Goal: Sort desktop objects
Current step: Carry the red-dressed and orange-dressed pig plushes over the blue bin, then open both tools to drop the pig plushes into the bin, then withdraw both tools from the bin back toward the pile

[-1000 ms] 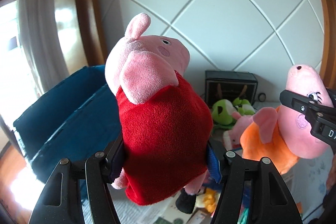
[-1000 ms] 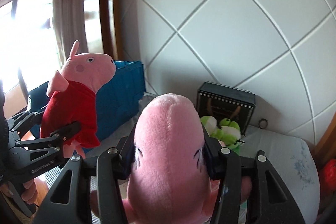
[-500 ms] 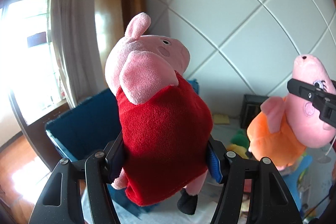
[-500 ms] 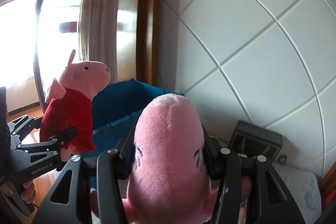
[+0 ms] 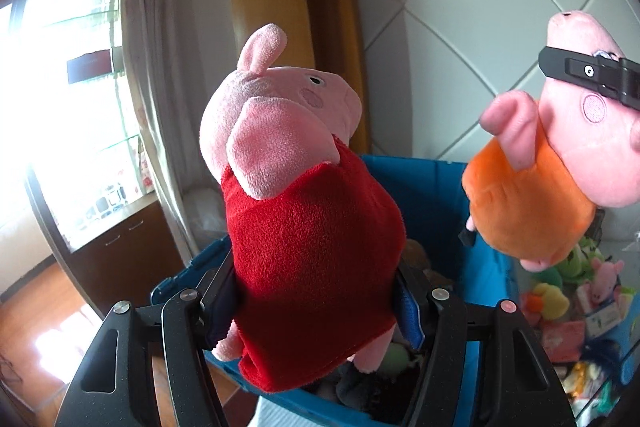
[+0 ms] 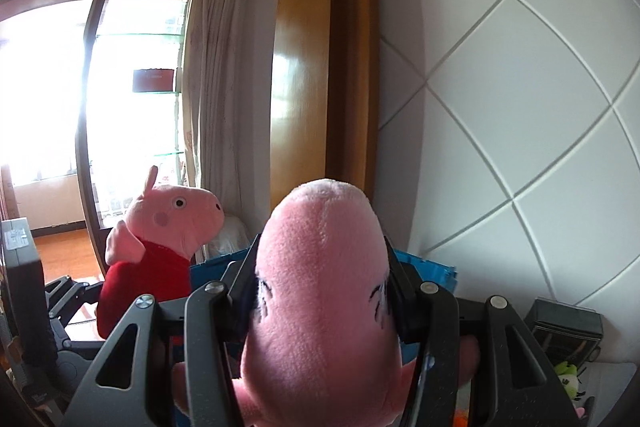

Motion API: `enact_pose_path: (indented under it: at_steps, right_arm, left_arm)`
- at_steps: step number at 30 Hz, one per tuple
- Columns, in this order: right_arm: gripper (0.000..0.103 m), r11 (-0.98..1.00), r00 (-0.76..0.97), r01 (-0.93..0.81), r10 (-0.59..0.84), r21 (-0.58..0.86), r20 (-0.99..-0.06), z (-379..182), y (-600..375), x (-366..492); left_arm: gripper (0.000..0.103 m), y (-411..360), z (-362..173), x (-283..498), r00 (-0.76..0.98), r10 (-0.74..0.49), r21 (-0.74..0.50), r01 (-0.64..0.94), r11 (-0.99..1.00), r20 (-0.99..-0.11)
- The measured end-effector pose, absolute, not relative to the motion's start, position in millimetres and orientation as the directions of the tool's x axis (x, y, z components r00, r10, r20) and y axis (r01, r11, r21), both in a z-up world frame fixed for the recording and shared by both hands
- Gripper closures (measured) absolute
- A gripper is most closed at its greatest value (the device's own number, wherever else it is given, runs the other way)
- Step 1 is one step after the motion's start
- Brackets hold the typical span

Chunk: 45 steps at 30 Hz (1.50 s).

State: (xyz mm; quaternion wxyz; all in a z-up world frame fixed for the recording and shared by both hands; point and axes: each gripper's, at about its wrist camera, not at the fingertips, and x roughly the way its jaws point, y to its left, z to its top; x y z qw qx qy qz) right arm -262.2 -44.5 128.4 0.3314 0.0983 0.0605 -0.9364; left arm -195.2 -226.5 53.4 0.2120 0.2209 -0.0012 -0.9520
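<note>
My left gripper is shut on a pink plush pig in a red dress, held upright above a blue storage box. The same pig shows at the left of the right wrist view. My right gripper is shut on the head of a pink plush pig in an orange dress. That pig hangs at the right of the left wrist view, over the box's right side.
The blue box holds several soft toys. More plush toys lie on the surface to its right. A black box stands against the white panelled wall. A curtain and a window are at the left.
Both grippers have swung left with their pigs. The blue box now lies under and behind them, and the window and the wooden panel have come into view.
</note>
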Motion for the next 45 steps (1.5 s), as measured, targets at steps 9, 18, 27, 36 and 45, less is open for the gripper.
enact_pose_path:
  at_steps: [9,18,27,36,45]
  right_arm:
    - [0.052,-0.782,-0.761,0.621,-0.586,-0.050,-0.279,121,-104,-300]
    - [0.010,-0.833,-0.810,0.550,-0.515,-0.059,-0.280,119,-118,-332]
    - [0.004,-0.854,-0.823,0.519,-0.484,-0.045,-0.299,118,-112,-333]
    - [0.000,-0.873,-0.838,0.485,-0.450,-0.043,-0.307,113,-81,-309]
    - [0.000,-0.922,-0.869,0.387,-0.353,-0.032,-0.346,90,0,-272]
  left_arm:
    - [0.032,-265,38,-233,-0.814,-0.352,0.081,0.356,-0.931,-0.463]
    - [0.002,-259,23,-254,-0.811,-0.319,0.085,0.321,-0.943,-0.490]
    - [0.001,-257,15,-253,-0.806,-0.295,0.062,0.308,-0.949,-0.514]
    - [0.001,-236,17,-242,-0.821,-0.248,0.044,0.264,-0.964,-0.514]
    - [0.001,-162,22,-224,-0.861,-0.125,0.027,0.128,-0.991,-0.494]
